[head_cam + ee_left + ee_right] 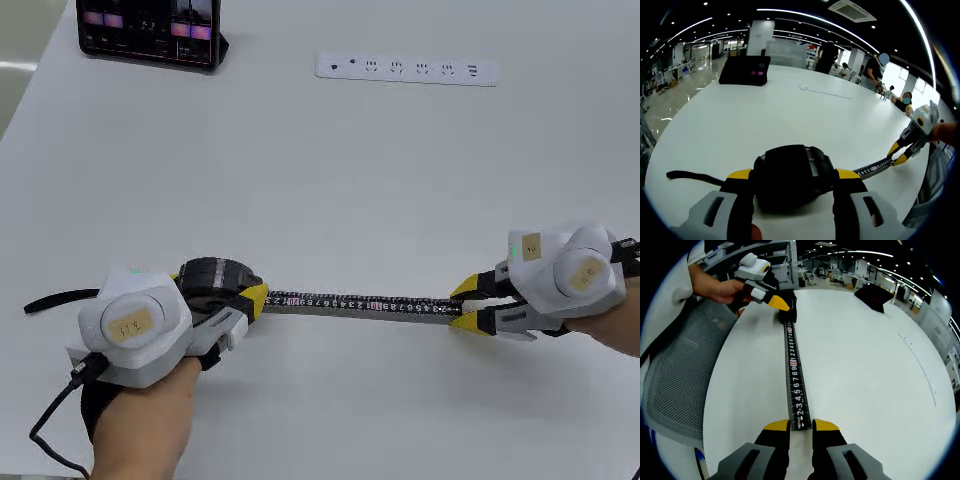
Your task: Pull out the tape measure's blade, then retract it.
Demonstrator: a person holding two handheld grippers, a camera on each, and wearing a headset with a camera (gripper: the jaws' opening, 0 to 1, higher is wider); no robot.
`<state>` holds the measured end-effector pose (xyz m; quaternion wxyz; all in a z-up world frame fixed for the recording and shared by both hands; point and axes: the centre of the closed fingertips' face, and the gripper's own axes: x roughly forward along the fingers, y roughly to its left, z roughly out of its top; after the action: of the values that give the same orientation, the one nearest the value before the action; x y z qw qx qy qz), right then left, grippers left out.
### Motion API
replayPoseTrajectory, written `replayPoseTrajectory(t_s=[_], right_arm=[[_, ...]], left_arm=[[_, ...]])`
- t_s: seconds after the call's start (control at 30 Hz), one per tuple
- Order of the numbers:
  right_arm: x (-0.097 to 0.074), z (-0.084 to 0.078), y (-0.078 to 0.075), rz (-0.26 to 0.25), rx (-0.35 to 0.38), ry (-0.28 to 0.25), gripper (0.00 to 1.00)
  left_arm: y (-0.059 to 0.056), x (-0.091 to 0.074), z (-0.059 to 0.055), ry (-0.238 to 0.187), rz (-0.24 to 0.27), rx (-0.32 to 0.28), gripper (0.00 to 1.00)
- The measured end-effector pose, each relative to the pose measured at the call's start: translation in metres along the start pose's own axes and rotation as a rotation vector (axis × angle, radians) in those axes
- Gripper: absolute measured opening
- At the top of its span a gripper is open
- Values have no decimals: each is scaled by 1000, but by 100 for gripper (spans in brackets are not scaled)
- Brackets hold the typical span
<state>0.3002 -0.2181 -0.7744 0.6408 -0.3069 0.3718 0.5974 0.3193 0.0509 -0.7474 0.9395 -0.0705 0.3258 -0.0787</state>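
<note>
Jaws of the left gripper [242, 308] clamp the tape measure [212, 280] on the desk [330, 180] while the right gripper [462, 306] pinches the tip of the blade [360, 303], which could whip back if that pinch slips

- Bright, even light comes from ceiling strips [790, 12]; my white table [330, 180] looks nearly washed out.
- Shadows are faint and soft, just under the blade [360, 303] and my left gripper [248, 308].
- Both gripper views bow hard at the edges; the floor [667, 105] glares.
- Blade numbers read sharp near my right gripper [801, 426]; the black tape measure [792, 172] shows little detail.
</note>
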Motion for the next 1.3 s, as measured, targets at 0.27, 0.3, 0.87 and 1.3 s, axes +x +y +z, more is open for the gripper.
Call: replayPoseTrajectory(t_s=[0.27, 0.3, 0.87, 1.3], right_arm=[[1, -1, -1, -15, -2, 2, 12], [1, -1, -1, -15, -2, 2, 12], [1, -1, -2, -19, -13, 14, 11], [2, 0, 0, -9, -18, 27, 10]], left_arm=[[0, 0, 0, -1, 1, -19, 60], [0, 0, -1, 0, 0, -25, 60], [1, 1, -2, 23, 2, -29, 59], [0, -1, -3, 43, -3, -16, 57]])
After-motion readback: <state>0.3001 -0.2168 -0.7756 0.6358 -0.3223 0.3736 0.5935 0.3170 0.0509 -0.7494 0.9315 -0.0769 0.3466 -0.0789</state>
